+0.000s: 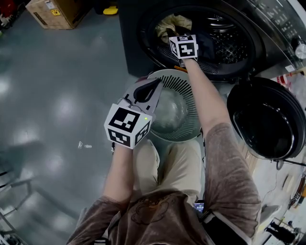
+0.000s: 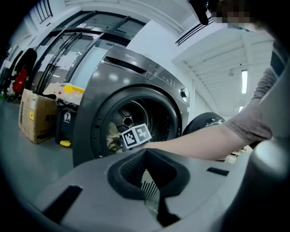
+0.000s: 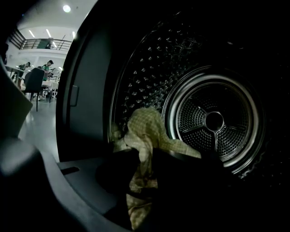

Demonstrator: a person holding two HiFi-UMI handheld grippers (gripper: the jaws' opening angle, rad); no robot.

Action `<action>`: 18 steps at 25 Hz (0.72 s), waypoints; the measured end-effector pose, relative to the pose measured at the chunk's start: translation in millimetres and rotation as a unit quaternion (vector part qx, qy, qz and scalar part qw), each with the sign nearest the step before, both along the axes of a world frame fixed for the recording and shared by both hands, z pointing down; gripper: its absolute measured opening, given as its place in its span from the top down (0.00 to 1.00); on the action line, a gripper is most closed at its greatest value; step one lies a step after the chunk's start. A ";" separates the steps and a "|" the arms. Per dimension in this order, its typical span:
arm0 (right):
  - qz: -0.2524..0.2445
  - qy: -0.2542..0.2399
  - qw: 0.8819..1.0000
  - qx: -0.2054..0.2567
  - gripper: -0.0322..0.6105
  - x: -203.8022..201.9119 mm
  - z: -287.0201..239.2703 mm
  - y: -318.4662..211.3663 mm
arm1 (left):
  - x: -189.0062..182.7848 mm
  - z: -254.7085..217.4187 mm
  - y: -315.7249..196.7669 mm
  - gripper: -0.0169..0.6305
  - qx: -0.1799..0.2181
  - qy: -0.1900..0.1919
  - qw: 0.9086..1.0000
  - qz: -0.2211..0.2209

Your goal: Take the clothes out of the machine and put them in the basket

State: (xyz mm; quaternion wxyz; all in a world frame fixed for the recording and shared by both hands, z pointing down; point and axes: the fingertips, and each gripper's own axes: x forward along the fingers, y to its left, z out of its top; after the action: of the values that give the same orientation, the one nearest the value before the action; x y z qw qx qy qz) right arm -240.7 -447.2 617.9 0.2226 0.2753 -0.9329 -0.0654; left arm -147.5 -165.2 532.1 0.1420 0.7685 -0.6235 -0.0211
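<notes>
The machine's drum stands open at the top of the head view, with a yellow-green checked cloth heaped at its left side. My right gripper reaches into the drum. In the right gripper view its dark jaws pinch a fold of that cloth, which hangs down between them. My left gripper hovers over the near rim of the round grey basket, its jaws shut and empty. Through the hollow behind its tips I see the basket's slats.
The round machine door hangs open to the right of the basket. A cardboard box and a yellow object sit on the floor at the far left. The person's knees are just behind the basket.
</notes>
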 end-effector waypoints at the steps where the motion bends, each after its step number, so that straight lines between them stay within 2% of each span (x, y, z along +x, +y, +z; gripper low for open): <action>1: 0.001 0.003 1.000 0.000 0.81 1.5 -0.1 -0.1 | 0.5 0.1 -0.3 0.96 0.000 0.007 1.000 0.002; 2: 0.000 0.006 1.000 -0.001 0.87 2.7 0.1 1.2 | 0.8 0.2 -0.5 0.96 0.001 0.013 1.000 0.003; 4: -0.005 0.010 1.000 -0.004 0.92 6.3 -0.3 5.9 | 0.6 -0.1 -0.9 0.96 0.001 0.021 1.000 0.003; 11: -0.017 -0.006 1.000 -0.013 0.93 39.4 -11.5 35.1 | 12.7 -6.2 0.3 0.96 0.004 0.032 0.999 0.005; 18: -0.030 -0.034 0.999 -0.003 0.93 88.6 -34.3 71.9 | 27.8 -11.3 2.5 0.96 0.004 0.017 1.000 0.002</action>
State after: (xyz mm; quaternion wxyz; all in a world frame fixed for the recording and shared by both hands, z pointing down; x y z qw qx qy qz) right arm -152.1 -375.3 583.6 0.1894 0.2489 -0.9479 -0.0601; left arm -119.7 -162.8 520.8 0.1495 0.7700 -0.6193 -0.0360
